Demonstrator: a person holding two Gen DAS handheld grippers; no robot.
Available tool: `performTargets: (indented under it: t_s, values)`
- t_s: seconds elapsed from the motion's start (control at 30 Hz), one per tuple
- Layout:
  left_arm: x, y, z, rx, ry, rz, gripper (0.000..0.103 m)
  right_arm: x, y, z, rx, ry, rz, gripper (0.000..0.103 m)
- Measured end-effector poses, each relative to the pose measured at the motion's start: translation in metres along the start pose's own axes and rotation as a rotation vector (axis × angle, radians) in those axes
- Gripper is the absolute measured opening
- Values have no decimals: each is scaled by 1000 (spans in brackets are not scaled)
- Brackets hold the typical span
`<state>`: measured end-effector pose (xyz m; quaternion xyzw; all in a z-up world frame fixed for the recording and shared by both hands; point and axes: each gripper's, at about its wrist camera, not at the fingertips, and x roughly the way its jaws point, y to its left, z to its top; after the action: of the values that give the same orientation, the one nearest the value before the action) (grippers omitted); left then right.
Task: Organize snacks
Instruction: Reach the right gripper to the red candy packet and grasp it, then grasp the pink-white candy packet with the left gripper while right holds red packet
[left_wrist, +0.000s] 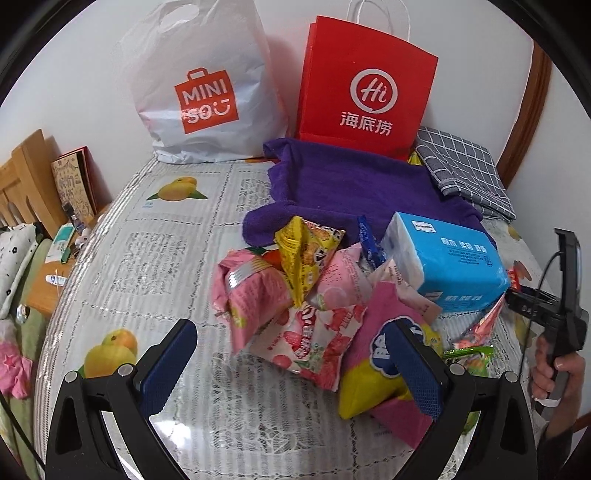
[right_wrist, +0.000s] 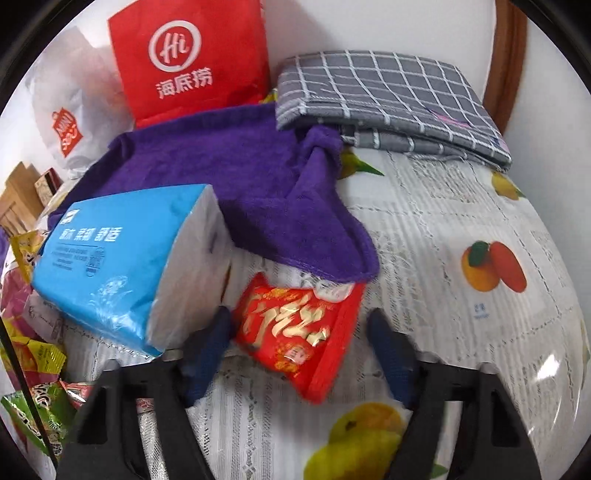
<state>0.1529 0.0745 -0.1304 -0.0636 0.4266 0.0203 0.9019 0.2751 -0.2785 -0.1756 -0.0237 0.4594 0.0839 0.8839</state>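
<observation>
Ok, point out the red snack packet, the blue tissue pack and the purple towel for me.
red snack packet (right_wrist: 295, 328): right wrist view, on its gold-lettered front.
blue tissue pack (right_wrist: 118, 251): right wrist view, on its blue top face.
purple towel (left_wrist: 351, 184): left wrist view, on its flat middle.

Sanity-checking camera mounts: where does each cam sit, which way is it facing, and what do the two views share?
Left wrist: on the left gripper, above the table, facing the snack pile and back wall; own open fingers show, plus the person's right hand on the other gripper's handle.
Right wrist: on the right gripper, low, facing the red snack packet between its open fingers; no hand shows.
Shared: blue tissue pack, purple towel, red bag, grey checked cloth.
</observation>
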Motion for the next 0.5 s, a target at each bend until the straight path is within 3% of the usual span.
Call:
performTargets:
  t_s: [0.17, 0.5]
  values:
    - [-9, 8, -5, -13, -6, -24, 102, -25, -2, -9, 10, -40, -37, 41]
    - [-20, 13, -26, -17, 6, -57, 102, -87, -5, -51, 69, -118, -55, 41]
